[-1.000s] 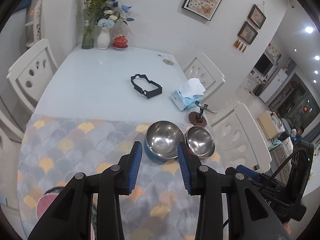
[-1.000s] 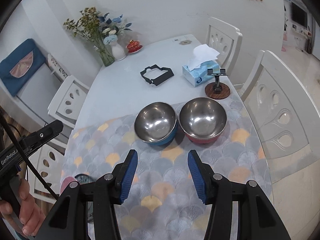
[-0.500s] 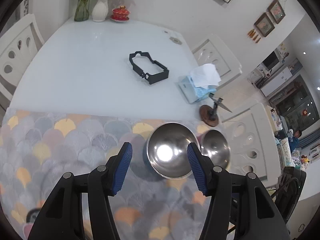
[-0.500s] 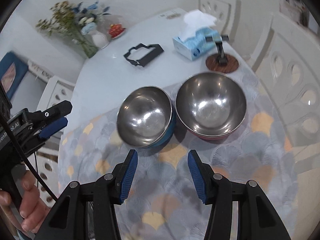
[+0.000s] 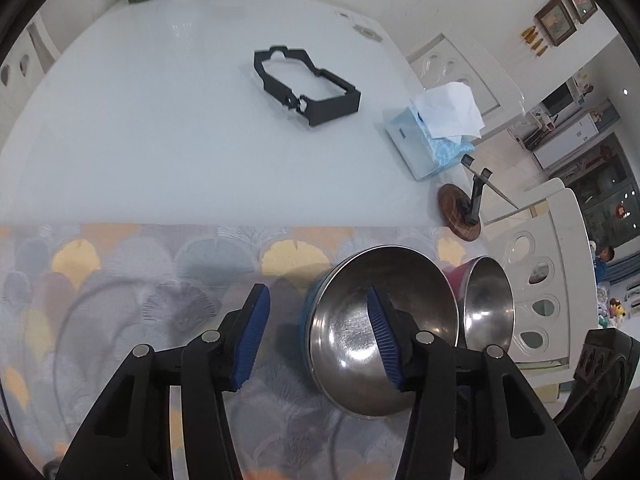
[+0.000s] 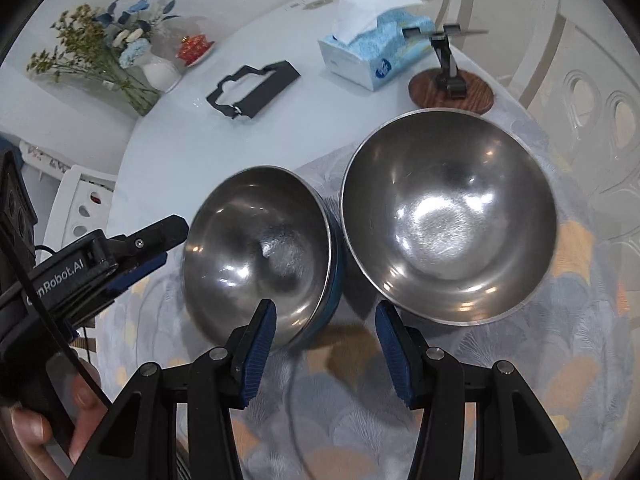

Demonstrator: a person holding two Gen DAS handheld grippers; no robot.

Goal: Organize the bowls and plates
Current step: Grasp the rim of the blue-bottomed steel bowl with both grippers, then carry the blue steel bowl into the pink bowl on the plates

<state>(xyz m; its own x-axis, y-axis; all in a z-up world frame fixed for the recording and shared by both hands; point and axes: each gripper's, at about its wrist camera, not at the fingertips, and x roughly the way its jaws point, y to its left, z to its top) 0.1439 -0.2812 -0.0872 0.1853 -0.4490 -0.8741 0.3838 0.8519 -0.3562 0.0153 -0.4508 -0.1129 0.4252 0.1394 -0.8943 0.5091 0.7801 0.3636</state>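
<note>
L wrist cam: steep downward look, close above blue-sided bowl (image 5: 352, 336). R wrist cam: same tilt, close. Both share bowls, tissue box (image 6: 372, 48).

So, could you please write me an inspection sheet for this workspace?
Surface: white table, patterned mat on its near part.
Job's things: blue-sided steel bowl beside red-sided steel bowl, both upright and empty.
Clutter: black frame, tissue box, stand on wooden disc, flower vases.
Grippers: left gripper closing astride the blue bowl's rim; right gripper open, empty.
Cables: black cable.
Surroundings: white chairs.
</note>
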